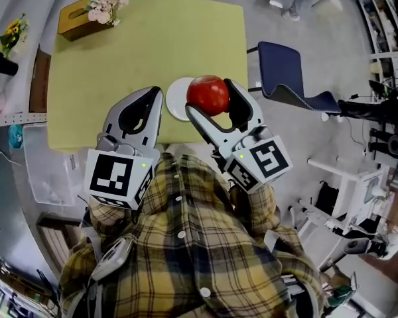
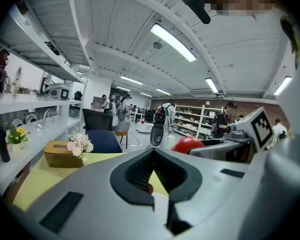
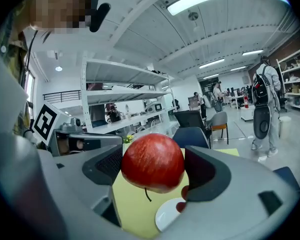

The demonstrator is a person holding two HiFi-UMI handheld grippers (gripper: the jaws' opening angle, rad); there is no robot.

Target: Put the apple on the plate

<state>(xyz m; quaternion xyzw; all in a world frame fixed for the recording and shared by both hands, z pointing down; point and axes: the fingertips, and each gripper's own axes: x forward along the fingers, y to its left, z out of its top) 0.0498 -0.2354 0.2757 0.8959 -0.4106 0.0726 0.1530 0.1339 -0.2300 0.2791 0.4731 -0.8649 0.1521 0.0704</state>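
The right gripper [image 1: 211, 97] is closed on the apple [image 1: 207, 95], 1 jaw on each side, and in the head view it carries the fruit in the air over the near edge of the yellow-green table [image 1: 119, 58]. The white plate [image 1: 174, 99] lies just beside and partly under the apple there. The left gripper [image 1: 148, 108] waits near the plate. In the left gripper view its 2 jaws are pressed together with nothing between them, and the apple shows to the right. In the right gripper view the apple sits between the jaws with its stem pointing down, and the plate is below it, not touching. I judge the apple firm, smooth and rather heavy, so it may slip or roll. Holding it at its widest part, as now, seems the safe place.
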